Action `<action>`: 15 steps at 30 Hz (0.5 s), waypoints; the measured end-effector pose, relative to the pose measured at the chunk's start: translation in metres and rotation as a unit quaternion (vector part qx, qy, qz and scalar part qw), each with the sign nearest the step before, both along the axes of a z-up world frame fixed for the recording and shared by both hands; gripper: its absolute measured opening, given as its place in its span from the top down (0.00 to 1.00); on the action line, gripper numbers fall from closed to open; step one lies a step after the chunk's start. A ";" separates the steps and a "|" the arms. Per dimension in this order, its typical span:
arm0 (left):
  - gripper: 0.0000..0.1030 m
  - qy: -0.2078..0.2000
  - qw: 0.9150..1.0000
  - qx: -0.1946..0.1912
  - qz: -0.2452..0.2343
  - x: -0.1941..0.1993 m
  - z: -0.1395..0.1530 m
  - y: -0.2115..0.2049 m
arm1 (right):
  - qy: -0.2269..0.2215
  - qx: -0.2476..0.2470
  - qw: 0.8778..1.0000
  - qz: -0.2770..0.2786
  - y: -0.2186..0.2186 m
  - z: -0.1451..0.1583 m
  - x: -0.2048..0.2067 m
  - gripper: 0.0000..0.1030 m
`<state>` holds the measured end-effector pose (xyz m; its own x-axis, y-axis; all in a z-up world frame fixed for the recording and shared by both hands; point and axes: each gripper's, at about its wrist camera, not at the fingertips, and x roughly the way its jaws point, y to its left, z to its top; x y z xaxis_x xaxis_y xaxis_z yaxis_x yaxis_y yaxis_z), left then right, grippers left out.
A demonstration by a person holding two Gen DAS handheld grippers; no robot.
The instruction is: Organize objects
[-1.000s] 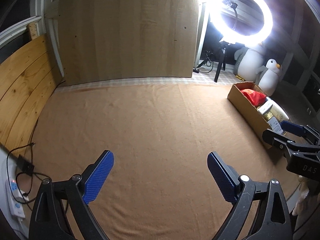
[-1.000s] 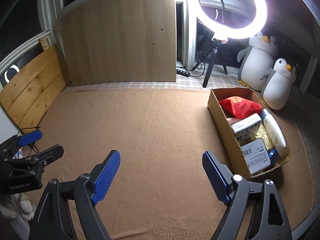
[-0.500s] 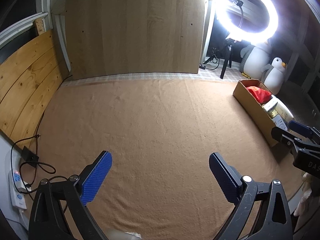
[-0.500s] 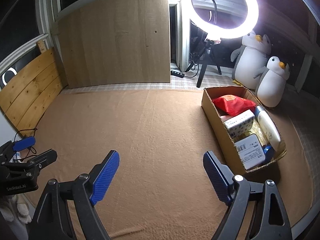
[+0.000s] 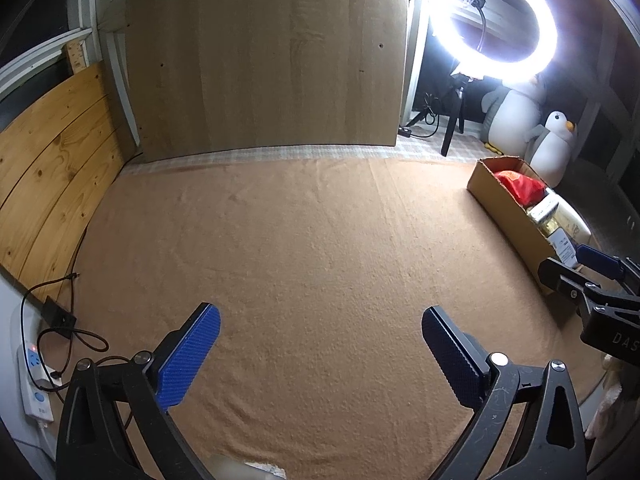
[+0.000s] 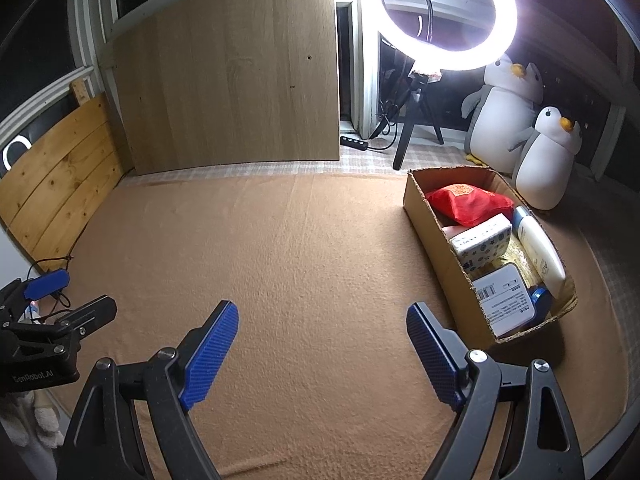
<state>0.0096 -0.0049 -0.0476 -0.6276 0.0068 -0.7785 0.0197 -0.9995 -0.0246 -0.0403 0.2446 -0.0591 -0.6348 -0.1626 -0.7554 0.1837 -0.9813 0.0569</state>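
Note:
A cardboard box [image 6: 436, 240] sits on the tan blanket at the right, also seen in the left wrist view [image 5: 504, 208]. It holds a red bag [image 6: 468, 202], a white patterned carton [image 6: 482, 242], a cream bottle [image 6: 538, 244] and a white labelled pack [image 6: 506, 296]. My left gripper [image 5: 320, 316] hovers over bare blanket, its jaws opening with nothing between them. My right gripper [image 6: 322, 310] is open and empty, just left of the box's near end. Each gripper shows at the edge of the other's view [image 5: 592, 276] [image 6: 60, 300].
A lit ring light [image 6: 444, 12] on a tripod and two plush penguins [image 6: 548, 156] stand behind the box. Wooden panels [image 5: 264, 64] close off the back and left. A power strip [image 5: 36, 384] with cables lies at the left edge of the blanket [image 5: 312, 240].
The left gripper's jaws have spread slightly wider. Both views have barely shifted, and nothing on the blanket or in the box has moved.

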 end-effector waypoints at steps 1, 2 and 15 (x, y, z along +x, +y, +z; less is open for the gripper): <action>0.01 0.000 1.000 -0.001 0.000 -0.001 0.000 0.000 | 0.000 0.000 1.000 -0.001 0.000 0.000 -0.001 0.19; 0.01 0.000 1.000 -0.001 0.000 -0.001 -0.001 0.000 | 0.000 0.000 1.000 -0.001 0.000 -0.001 -0.001 0.19; 0.01 -0.006 1.000 -0.001 0.001 -0.013 -0.007 -0.004 | -0.009 0.002 1.000 -0.011 0.003 -0.006 -0.007 0.19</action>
<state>-0.0031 -0.0094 -0.0549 -0.6177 0.0042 -0.7864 0.0214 -0.9995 -0.0222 -0.0475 0.2477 -0.0655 -0.6251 -0.1455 -0.7669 0.1609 -0.9854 0.0557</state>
